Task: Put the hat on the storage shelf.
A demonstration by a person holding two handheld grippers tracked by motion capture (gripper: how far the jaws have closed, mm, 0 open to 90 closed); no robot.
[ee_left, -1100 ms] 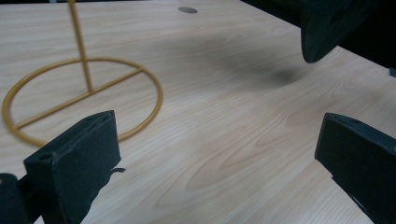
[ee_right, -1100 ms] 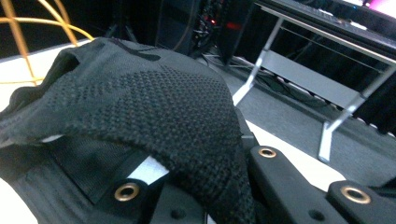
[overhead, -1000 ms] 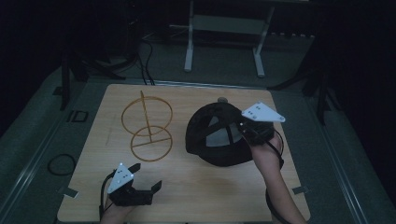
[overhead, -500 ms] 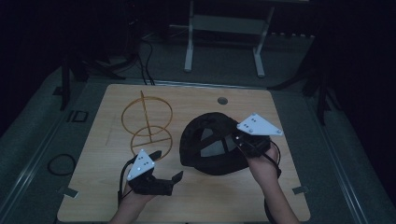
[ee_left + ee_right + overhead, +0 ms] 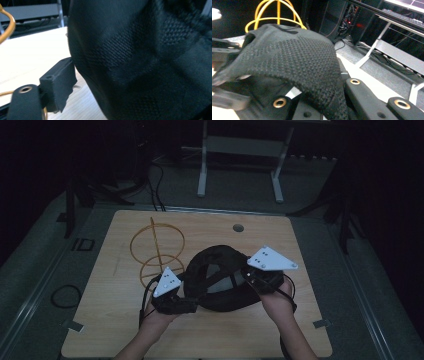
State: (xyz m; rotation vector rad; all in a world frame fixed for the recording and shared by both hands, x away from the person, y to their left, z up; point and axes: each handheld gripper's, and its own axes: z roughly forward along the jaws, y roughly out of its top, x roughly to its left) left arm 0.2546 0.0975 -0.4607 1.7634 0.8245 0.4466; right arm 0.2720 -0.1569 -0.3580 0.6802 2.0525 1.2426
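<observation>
cap (image 5: 220, 280): black mesh baseball cap, centre-front of the wooden surface (image 5: 300, 330), just right of the gold wire stand (image 5: 157, 252).
handling: looks light and soft; the knit crown will likely fold under a pinch, so the rim band or brim is the better hold.
high view: left hand-held gripper (image 5: 172, 302) is at the cap's left lower edge and the right hand-held gripper (image 5: 260, 280) at its right edge. Both forearms come in low from the near side, palms wrapped around the bodies.
left gripper view: cap fabric (image 5: 140, 57) sits hard up against the camera. One black jaw shows beside the rim and the other is hidden, so I cannot tell whether it is gripping.
right gripper view: mesh (image 5: 294, 57) is draped between and over the jaws, which are clamped on the edge. The stand (image 5: 277, 15) is behind.
</observation>
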